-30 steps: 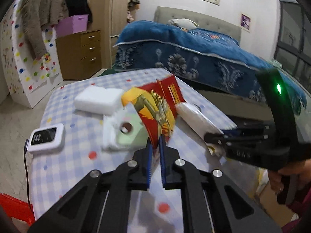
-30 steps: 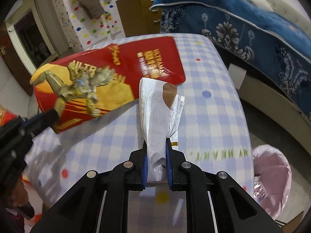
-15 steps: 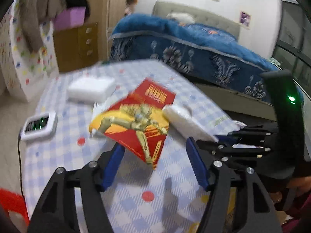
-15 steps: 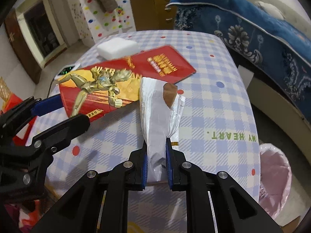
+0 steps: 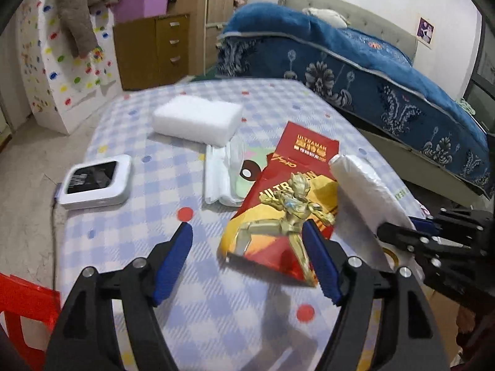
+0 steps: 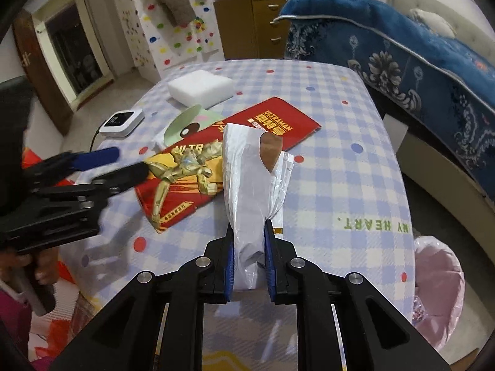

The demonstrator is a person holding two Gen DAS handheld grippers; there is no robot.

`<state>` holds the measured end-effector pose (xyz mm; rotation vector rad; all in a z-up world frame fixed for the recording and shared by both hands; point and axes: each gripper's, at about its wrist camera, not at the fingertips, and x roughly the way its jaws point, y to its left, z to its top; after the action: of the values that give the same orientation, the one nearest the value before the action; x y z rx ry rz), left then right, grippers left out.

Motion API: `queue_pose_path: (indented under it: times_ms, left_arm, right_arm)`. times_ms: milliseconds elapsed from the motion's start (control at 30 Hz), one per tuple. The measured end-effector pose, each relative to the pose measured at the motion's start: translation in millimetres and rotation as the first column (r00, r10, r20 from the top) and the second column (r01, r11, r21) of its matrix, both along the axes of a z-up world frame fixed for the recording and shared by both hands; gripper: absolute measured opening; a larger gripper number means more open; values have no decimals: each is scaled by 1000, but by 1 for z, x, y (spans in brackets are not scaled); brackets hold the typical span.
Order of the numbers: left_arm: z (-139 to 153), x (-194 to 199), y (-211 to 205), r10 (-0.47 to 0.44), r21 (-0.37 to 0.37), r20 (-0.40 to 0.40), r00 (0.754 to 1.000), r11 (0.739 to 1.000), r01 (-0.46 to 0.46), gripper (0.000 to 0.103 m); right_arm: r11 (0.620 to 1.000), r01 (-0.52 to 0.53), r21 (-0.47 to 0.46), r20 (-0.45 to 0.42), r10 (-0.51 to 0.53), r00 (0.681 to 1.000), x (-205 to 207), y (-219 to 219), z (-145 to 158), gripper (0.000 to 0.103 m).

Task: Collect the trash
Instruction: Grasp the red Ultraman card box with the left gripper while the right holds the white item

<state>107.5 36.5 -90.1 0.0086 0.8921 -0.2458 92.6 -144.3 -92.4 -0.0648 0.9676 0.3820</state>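
On the checked tablecloth [image 5: 123, 247] my left gripper [image 5: 247, 249] is opening, nothing between its jaws, the glossy red wrapper [image 5: 287, 204] lying flat by its right finger; my right gripper [image 6: 249, 261] is clamped narrow on the white plastic bag [image 6: 250, 185], held up over the table. Risk as I see it: thin slick film could slip from the pads, and the crinkly bag mouth looks collapsed, so the stiff flat wrapper may snag going in

Green packet [image 5: 244, 174] half under red wrapper [image 5: 290, 204]; left gripper [image 6: 105, 162] blurred.
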Motion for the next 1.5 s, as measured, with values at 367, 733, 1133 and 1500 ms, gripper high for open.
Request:
queue_pose_path:
  times_ms: [367,733,1133,1500]
  left_arm:
    - [-6,11,-14,-110,-159,-114,987,983,91,34]
    - [43,-35,-88,-253,-89,68,965,962,259,16]
    - [8,-17,-90,-192,36,-19,981,981,193,47]
    - [3,-12,-79,-182,108,29,983,978,178,61]
  right_arm:
    - [997,38,60,-80,-33,996,10,-4,-12,16]
    - [988,75,136,-122,-58,991,-17,-31,-11,17]
    - [980,82,179,-127,-59,990,-19,-42,-11,16]
    - [970,53,238,-91,-32,995,-6,-42,11,16]
